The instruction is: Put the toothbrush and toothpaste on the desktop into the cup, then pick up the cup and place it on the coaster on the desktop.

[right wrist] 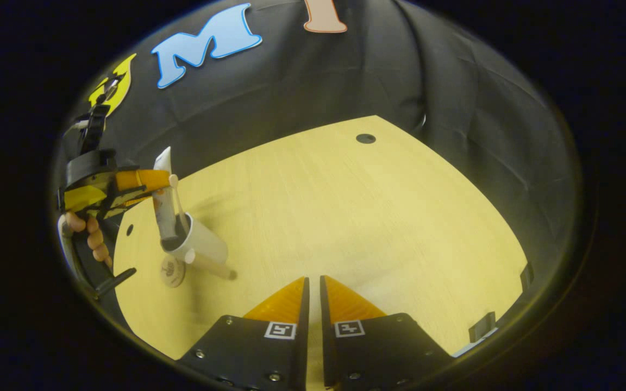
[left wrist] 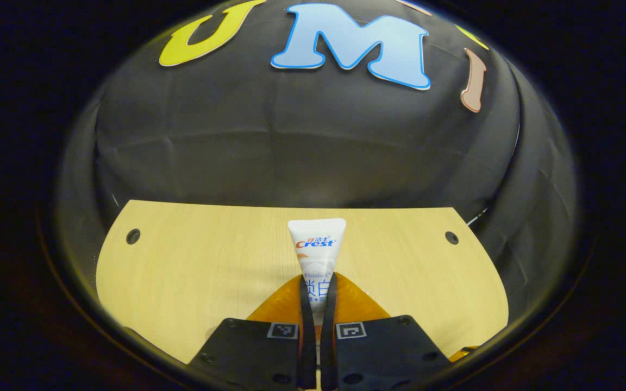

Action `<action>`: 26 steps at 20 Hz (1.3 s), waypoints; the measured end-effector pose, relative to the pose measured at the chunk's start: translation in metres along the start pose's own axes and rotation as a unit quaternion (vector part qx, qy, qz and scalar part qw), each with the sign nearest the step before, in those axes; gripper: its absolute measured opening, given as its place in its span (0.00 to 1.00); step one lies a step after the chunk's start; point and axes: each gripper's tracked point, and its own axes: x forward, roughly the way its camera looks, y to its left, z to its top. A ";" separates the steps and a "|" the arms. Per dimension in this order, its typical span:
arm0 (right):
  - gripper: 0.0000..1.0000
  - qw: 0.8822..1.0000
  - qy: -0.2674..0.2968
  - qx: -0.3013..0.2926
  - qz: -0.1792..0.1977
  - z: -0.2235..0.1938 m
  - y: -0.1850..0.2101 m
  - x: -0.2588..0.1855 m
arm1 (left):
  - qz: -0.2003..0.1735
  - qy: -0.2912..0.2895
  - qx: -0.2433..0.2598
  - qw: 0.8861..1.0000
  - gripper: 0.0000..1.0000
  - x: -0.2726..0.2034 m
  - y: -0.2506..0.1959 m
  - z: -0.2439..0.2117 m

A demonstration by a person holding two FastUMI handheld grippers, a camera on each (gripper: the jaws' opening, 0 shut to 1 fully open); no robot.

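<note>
- At the far left of the right gripper view, the left gripper (right wrist: pixel 152 182) is held by a hand (right wrist: pixel 87 228) above the cup (right wrist: pixel 201 244).
- The left gripper (left wrist: pixel 317 304) is clenched on the toothpaste (left wrist: pixel 315 250): in the left gripper view both fingers press on the tube's sides, and its flat crimped end points away from the camera.
- In the right gripper view the toothpaste (right wrist: pixel 163 209) hangs nearly upright, with its dark lower end at the cup's mouth or just inside it. Whether it already rests on the bottom cannot be told.
- The toothbrush (right wrist: pixel 174 198) appears to stand in the cup already, its light handle leaning beside the tube. Judgement: that part of the task looks done.
- The cup stands on the desktop (right wrist: pixel 345 206), close to the left edge.
- The coaster (right wrist: pixel 173 271), a small round disc, lies flat just beside the cup, on the side nearer the camera. The cup is not on it.
- A short stick-like thing (right wrist: pixel 212 266) lies near the cup's base; what it is cannot be told.
- The right gripper (right wrist: pixel 313 296) holds nothing. Its fingers stand almost together, a narrow gap between them, above bare desktop well apart from the cup.
- Judgement on what is left: release the tube into the cup, grasp the cup, and set it on the coaster.
</note>
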 end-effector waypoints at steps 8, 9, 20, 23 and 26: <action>0.11 1.000 0.007 -0.007 -0.006 -0.006 -0.009 -0.006 | 0.014 -0.035 0.018 0.999 0.11 0.000 -0.001 -0.015; 0.11 1.000 0.008 -0.007 -0.006 -0.006 -0.010 -0.007 | 0.013 -0.037 0.017 0.999 0.11 -0.001 -0.001 -0.017; 0.11 1.000 0.009 -0.010 -0.010 -0.005 -0.011 -0.010 | 0.017 -0.062 0.016 0.998 0.34 -0.010 -0.002 -0.019; 0.11 1.000 0.007 -0.009 -0.010 -0.006 -0.011 -0.011 | 0.015 -0.065 0.018 0.998 0.51 -0.014 -0.005 -0.019; 0.11 1.000 0.006 -0.009 -0.007 -0.006 -0.011 -0.010 | 0.015 -0.065 0.019 0.998 0.51 -0.017 -0.007 -0.019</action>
